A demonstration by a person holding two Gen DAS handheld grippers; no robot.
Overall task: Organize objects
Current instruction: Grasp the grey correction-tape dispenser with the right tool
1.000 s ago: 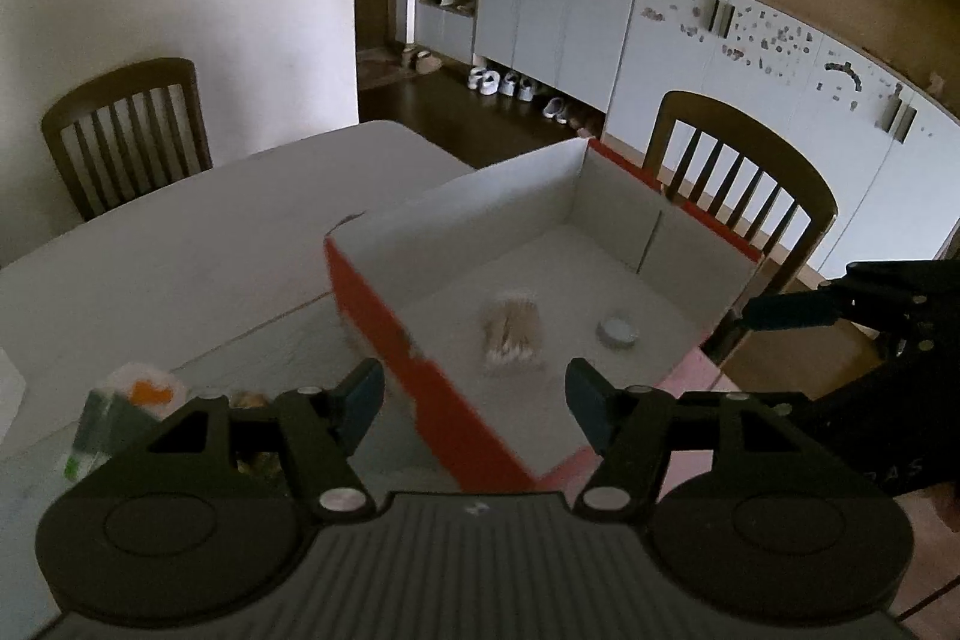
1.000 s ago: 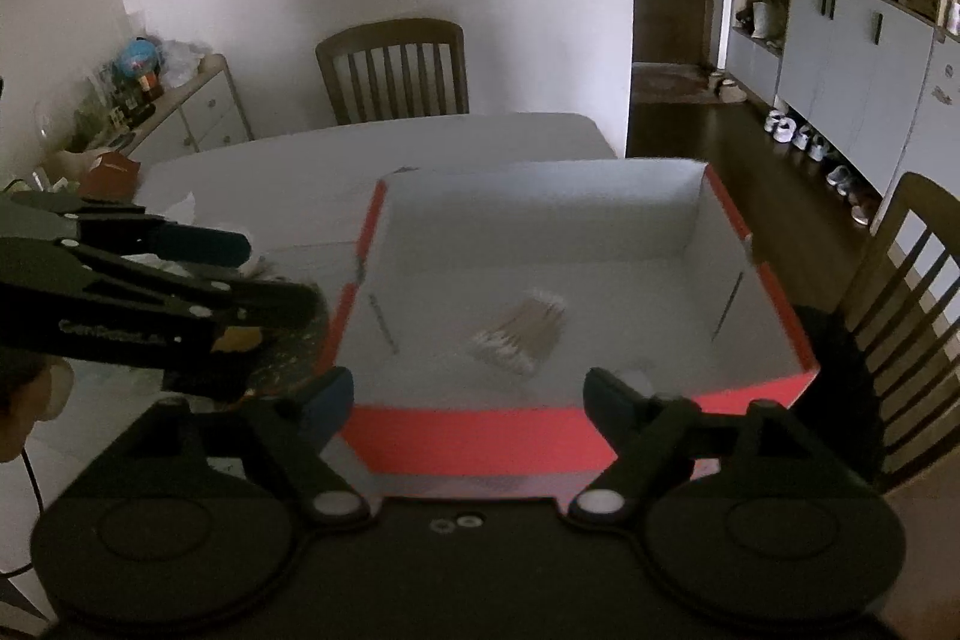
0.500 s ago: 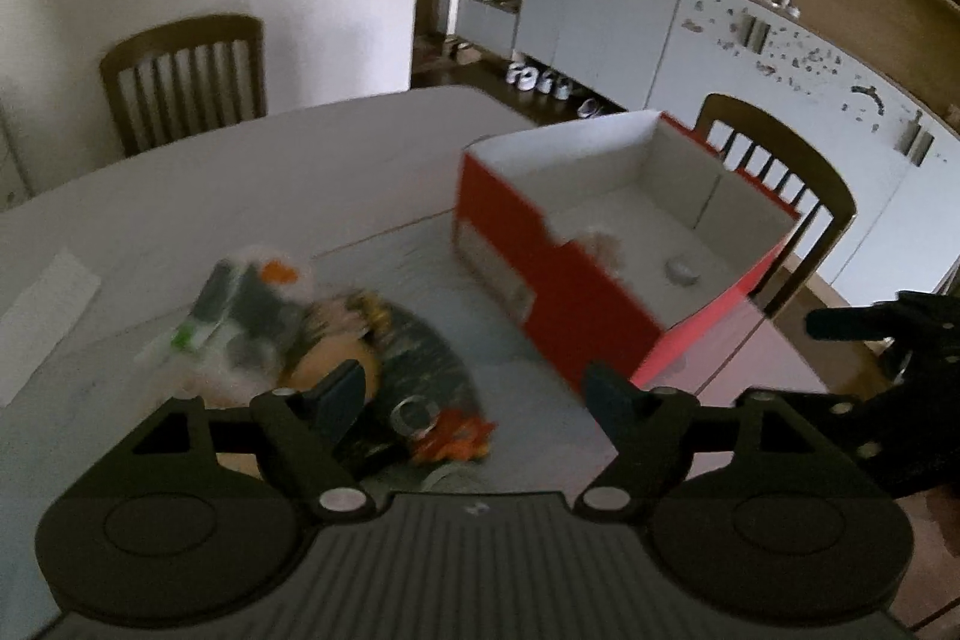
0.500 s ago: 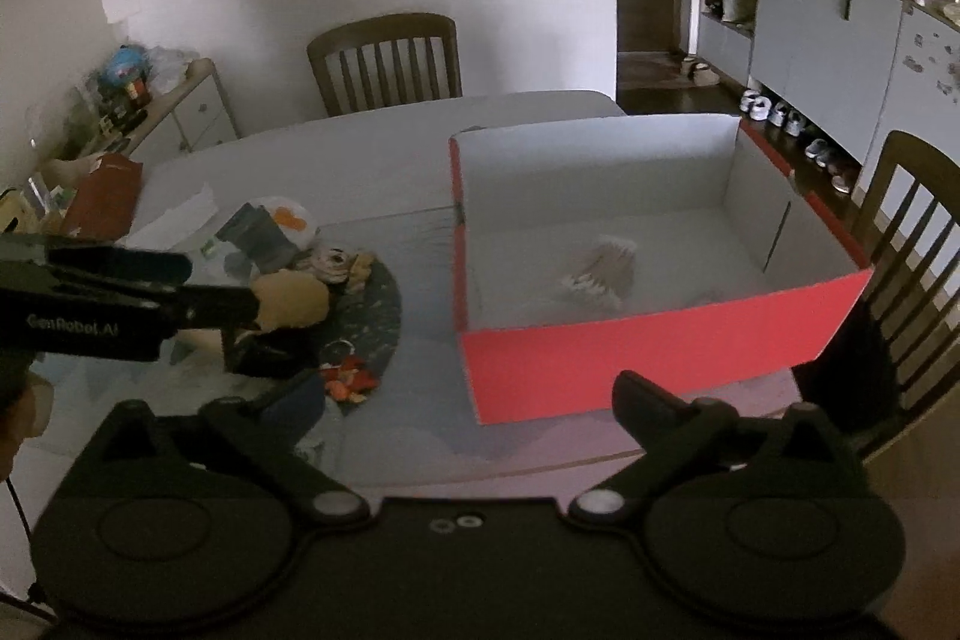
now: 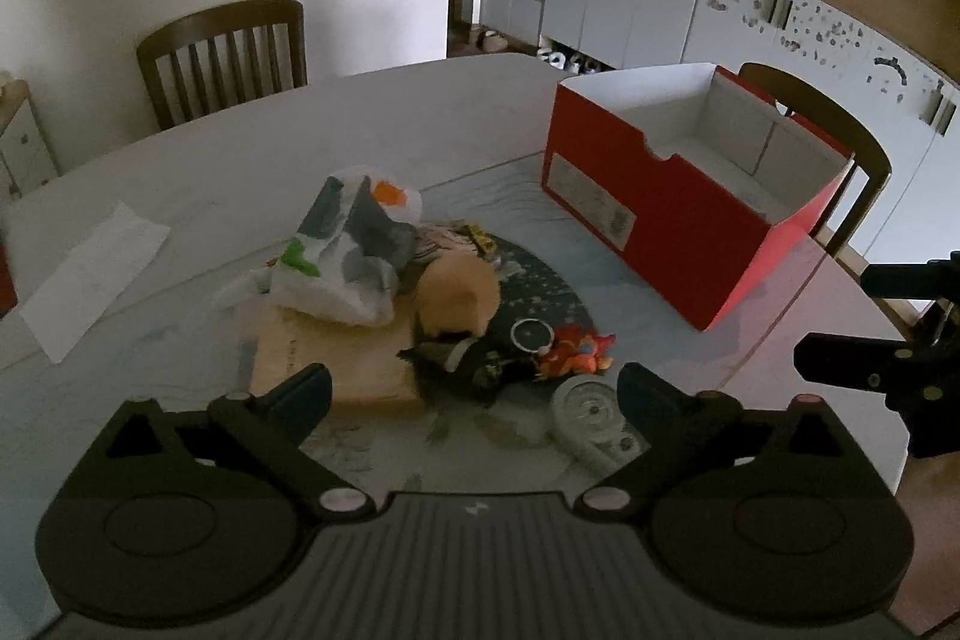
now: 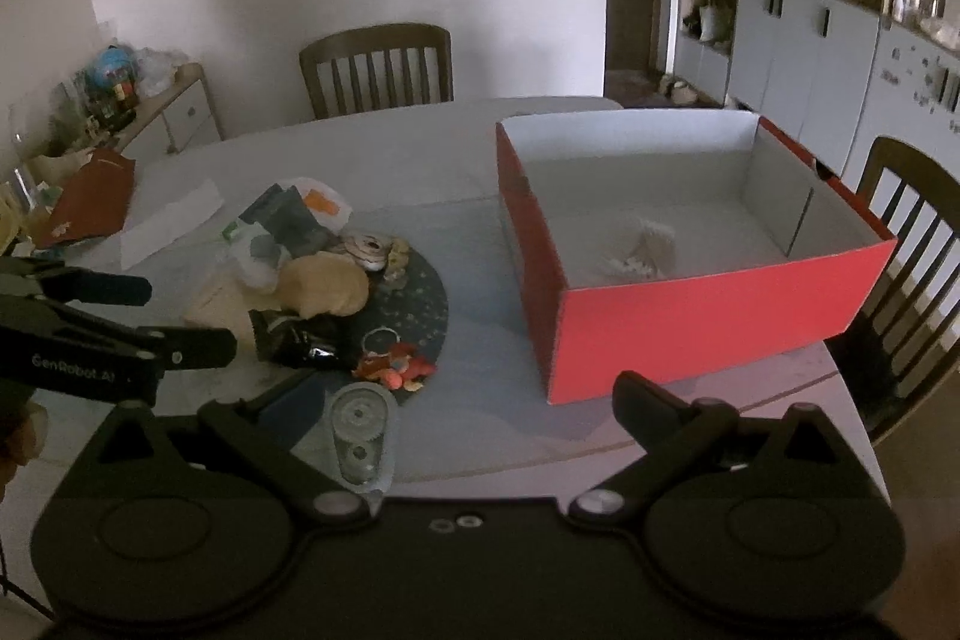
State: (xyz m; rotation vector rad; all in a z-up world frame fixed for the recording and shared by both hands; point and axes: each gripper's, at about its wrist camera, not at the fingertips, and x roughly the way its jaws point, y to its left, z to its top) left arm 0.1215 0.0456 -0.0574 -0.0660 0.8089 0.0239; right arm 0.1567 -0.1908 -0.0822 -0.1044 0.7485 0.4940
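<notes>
While both tools hang above the near edge of the table [image 5: 456, 112], I see my left gripper [image 5: 474, 391] with its fingers spread wide and holding nothing, and my right gripper [image 6: 465, 403] likewise spread and empty. Just beyond the left fingertips lies a clear gear-faced tape dispenser [image 5: 591, 418], close to the table's near rim. Past it sits the pile awaiting sorting: a small red-orange toy [image 5: 579, 353] touching a metal ring [image 5: 531, 334], both on a dark round mat [image 5: 540, 289]; a tan plush lump [image 5: 459, 295] over a crumpled black wrapper [image 5: 462, 361]; a flat beige box [image 5: 336, 358] beneath a printed plastic bag [image 5: 348, 247]. To the pile's right, apart from it, stands the open red shoebox [image 6: 708, 316], white inside, with a bundle of cotton swabs [image 6: 645, 250] on its floor. A strip of white paper [image 5: 93, 280] lies to the left. Farther off, a wooden chair [image 6: 375, 67] stands against the wall.
</notes>
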